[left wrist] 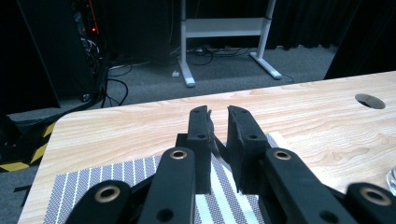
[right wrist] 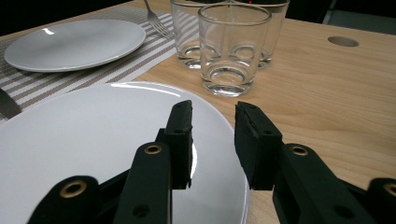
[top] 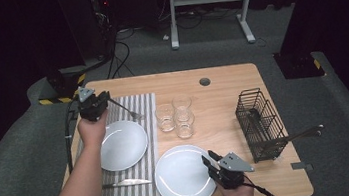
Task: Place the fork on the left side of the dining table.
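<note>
Fork (top: 124,109) sits clamped by its handle in the left gripper (left wrist: 218,122), tines low over the striped mat (top: 146,106). Right gripper (right wrist: 212,121) hangs with jaws apart over the near plate (right wrist: 93,135). We judge the thin handle could twist or slip and clatter down.

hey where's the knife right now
In the high view the knife lies flat on the striped placemat near the table's front edge, on the person's left, just below the left plate and left of the nearer plate.
</note>
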{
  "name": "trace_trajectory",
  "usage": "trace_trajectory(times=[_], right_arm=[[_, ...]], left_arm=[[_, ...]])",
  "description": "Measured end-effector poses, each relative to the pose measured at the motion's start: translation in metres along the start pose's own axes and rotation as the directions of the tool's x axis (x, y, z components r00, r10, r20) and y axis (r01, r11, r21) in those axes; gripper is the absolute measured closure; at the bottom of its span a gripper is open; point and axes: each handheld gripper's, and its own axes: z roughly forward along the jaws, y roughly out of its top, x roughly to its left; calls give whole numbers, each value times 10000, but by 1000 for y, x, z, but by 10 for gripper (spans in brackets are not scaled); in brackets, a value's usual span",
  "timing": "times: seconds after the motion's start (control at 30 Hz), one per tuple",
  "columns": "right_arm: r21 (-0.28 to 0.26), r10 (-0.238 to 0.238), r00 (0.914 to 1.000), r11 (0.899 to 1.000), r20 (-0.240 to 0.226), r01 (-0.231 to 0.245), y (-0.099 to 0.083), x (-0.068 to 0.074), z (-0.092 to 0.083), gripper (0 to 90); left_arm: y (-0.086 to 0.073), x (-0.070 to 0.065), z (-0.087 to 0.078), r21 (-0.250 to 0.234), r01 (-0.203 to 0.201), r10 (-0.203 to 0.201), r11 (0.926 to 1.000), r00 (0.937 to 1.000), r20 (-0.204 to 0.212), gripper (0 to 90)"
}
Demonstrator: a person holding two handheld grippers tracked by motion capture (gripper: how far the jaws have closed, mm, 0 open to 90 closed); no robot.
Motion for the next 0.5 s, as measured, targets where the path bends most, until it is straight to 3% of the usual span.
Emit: trace_trajectory(times=[0.5], right_arm=[[68, -58, 10000, 10000, -35, 58, -1, 3, 2, 668]], left_arm=[[-15, 15, 0, 169, 251, -248, 9995, 9994, -221, 779]])
